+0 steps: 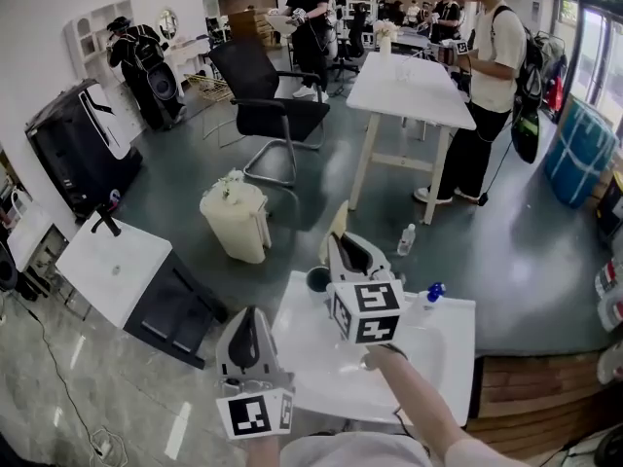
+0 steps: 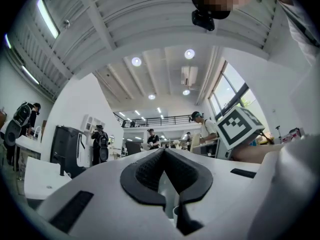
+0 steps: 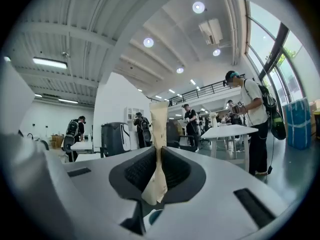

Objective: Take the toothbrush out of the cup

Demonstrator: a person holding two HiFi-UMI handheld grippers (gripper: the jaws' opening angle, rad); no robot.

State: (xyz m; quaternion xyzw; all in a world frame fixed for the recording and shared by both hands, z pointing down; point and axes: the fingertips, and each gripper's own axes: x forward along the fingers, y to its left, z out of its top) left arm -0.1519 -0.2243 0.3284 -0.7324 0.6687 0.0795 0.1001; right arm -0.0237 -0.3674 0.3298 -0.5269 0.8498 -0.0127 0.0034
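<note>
Currently nearest: left claw (image 1: 252, 317) (image 2: 163, 152) sits low at the near edge of the white bench (image 1: 443, 331). It points slightly upward, pads together, nothing between them. Its black-and-white square-marker cube (image 1: 255, 414) faces the head camera.

Next out: a bare forearm (image 1: 421, 399) reaches in from lower right to the right claw (image 1: 337, 241) (image 3: 159, 150). That claw is held up off the bench, roughly level. It is clamped on the flat tan paper-sleeved toothbrush (image 1: 340, 220) (image 3: 159, 126).

Toothbrush look: a narrow kraft-coloured strip standing upright. The square-cut top pokes well above the pads, and the wider lower end hangs below them. Faint marks on the sleeve are too small to read.

Position: the toothbrush is in the right claw, above the dark round cup (image 1: 318, 279) (image 3: 151, 217). In the right gripper view its lower end shows clear above the cup's rim. The cup stands on the far-left part of the bench, just left of the claw.

A small clear bottle with a blue cap (image 1: 433, 293) stands at the bench's far edge, to the right. The only markings visible are the square codes on the cubes.

Beyond, on the grey floor: a cream lidded bin (image 1: 237, 224) and a clear water bottle (image 1: 406, 240). Farther back are a black office chair (image 1: 265, 105), a long white table (image 1: 404, 86) and several people standing (image 1: 492, 76).
</note>
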